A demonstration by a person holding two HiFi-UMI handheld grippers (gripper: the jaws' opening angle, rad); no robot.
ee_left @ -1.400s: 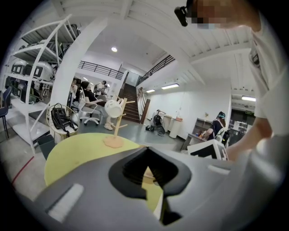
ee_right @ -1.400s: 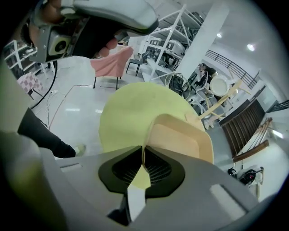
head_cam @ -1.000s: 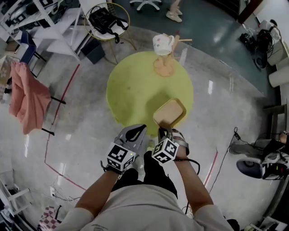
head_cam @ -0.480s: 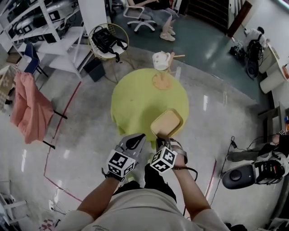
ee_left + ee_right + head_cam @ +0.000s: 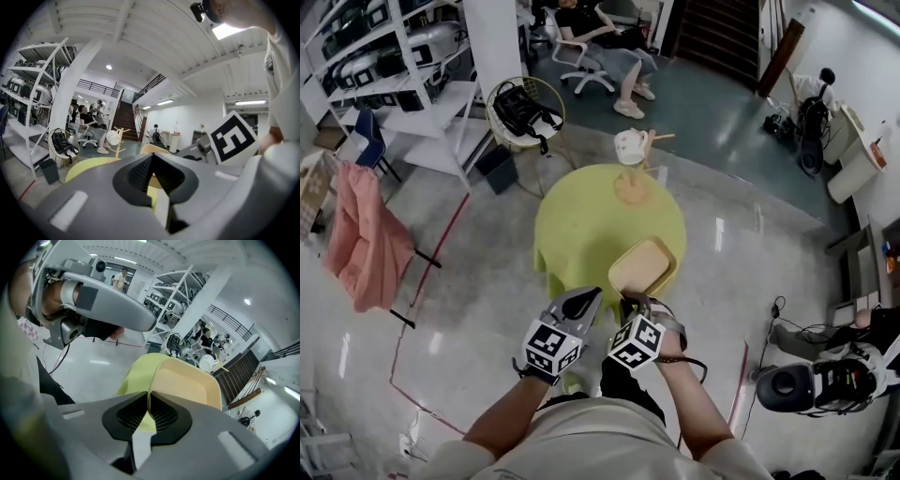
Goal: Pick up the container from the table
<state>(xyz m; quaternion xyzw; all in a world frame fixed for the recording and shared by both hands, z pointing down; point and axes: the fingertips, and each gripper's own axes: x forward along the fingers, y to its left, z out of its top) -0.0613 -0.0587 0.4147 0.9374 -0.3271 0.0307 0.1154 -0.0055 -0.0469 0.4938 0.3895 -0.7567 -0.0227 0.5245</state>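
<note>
Container pinched at its rim by the right gripper.
The tan container is held at the near right edge of the round yellow-green table; its thin rim is clamped between the jaws of the right gripper, as is seen in the right gripper view. Just beside it, the left gripper is kept pressed together on nothing, off the table's near edge.

Head camera pulled back: the table now looks smaller and sits lower in frame. The container in the right claw has risen off it and hangs past its 5 o'clock edge. Seated person and stairs came into view at 12 o'clock.
</note>
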